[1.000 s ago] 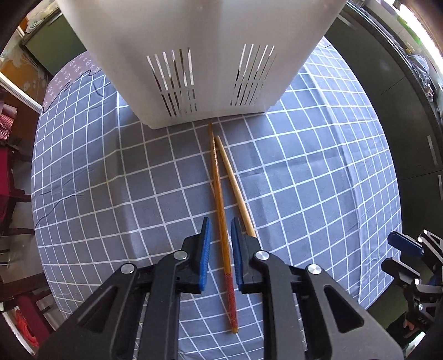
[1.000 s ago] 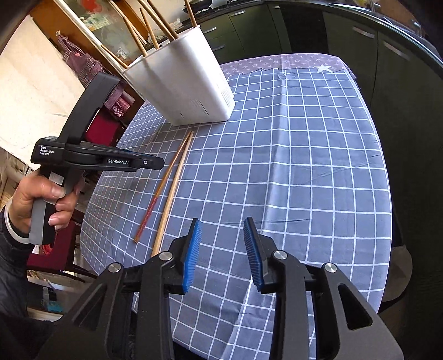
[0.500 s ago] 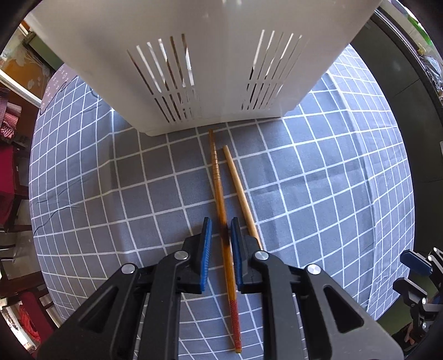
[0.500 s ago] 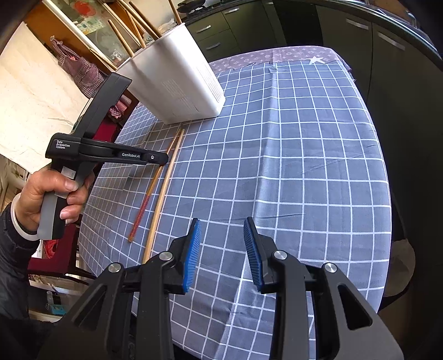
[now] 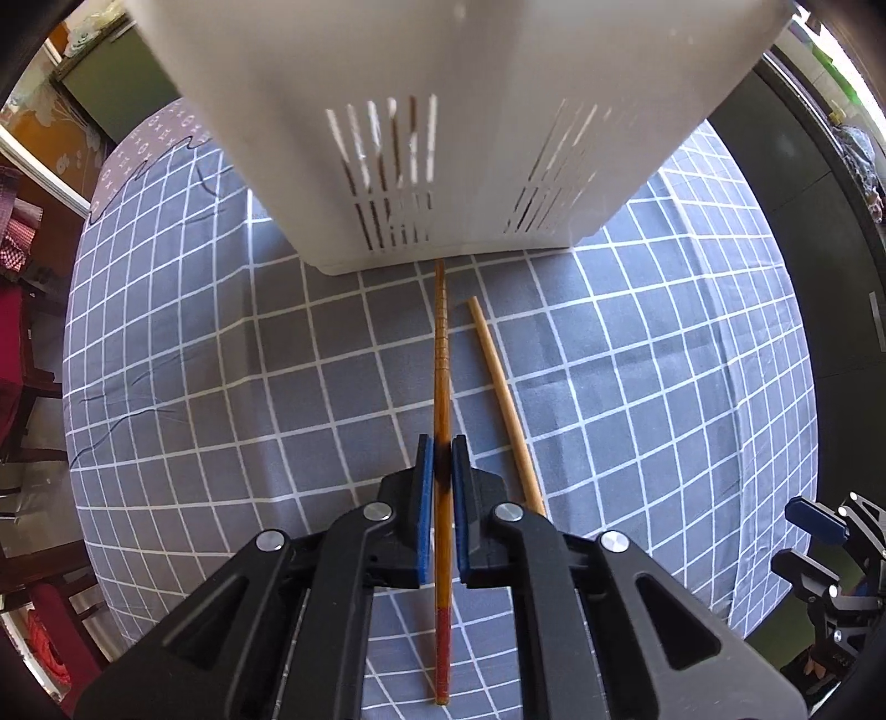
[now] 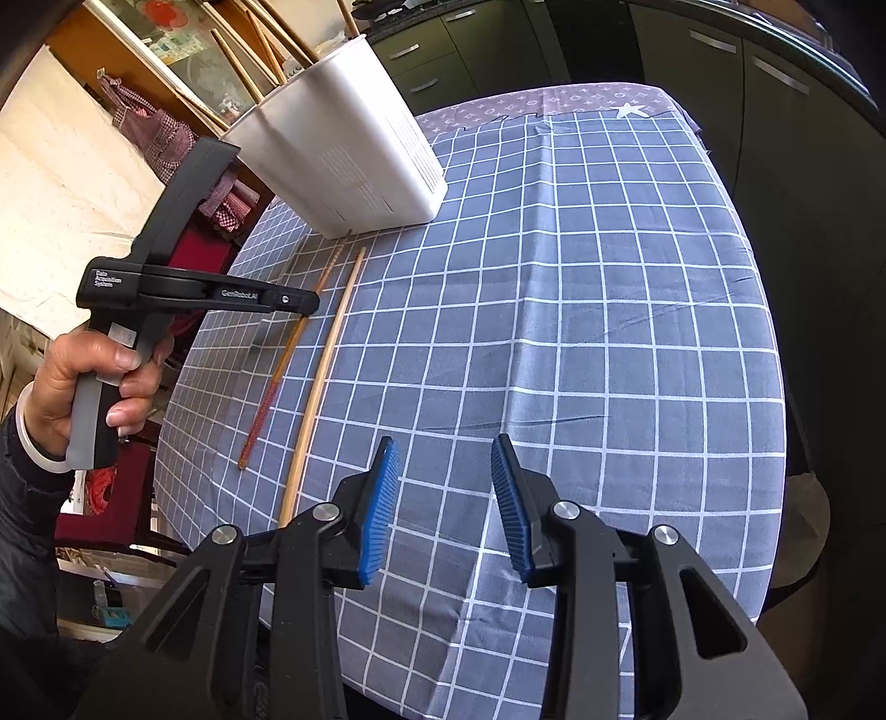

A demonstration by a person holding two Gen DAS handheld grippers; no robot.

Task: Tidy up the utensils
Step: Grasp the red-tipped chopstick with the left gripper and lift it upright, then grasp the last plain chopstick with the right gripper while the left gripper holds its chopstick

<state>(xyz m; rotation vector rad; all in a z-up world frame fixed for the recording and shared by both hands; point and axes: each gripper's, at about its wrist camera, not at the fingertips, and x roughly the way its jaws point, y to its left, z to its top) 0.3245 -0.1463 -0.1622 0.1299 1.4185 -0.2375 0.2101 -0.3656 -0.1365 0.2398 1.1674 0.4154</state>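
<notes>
Two chopsticks lie side by side on the checked tablecloth in front of a white slotted utensil holder (image 5: 443, 138). My left gripper (image 5: 442, 443) points straight down and is shut on the darker, red-tipped chopstick (image 5: 441, 354) near its middle. The pale chopstick (image 5: 501, 387) lies free just to its right. From the right wrist view, a hand holds the left gripper (image 6: 311, 302) over the red-tipped chopstick (image 6: 271, 387), beside the pale chopstick (image 6: 321, 376) and below the holder (image 6: 343, 160). My right gripper (image 6: 446, 487) hovers above the near table edge, its jaws opening with nothing between them.
Several chopsticks (image 6: 249, 61) stand in the holder. The grey-blue checked tablecloth (image 6: 581, 277) covers a round table. Red chairs (image 5: 16, 332) stand off its left side, and dark green cabinets (image 6: 498, 44) run behind and to the right.
The left jaws have closed onto the red-tipped chopstick, which lay loose between them before. The holder looms larger in the left wrist view. The right jaws stand slightly wider.
</notes>
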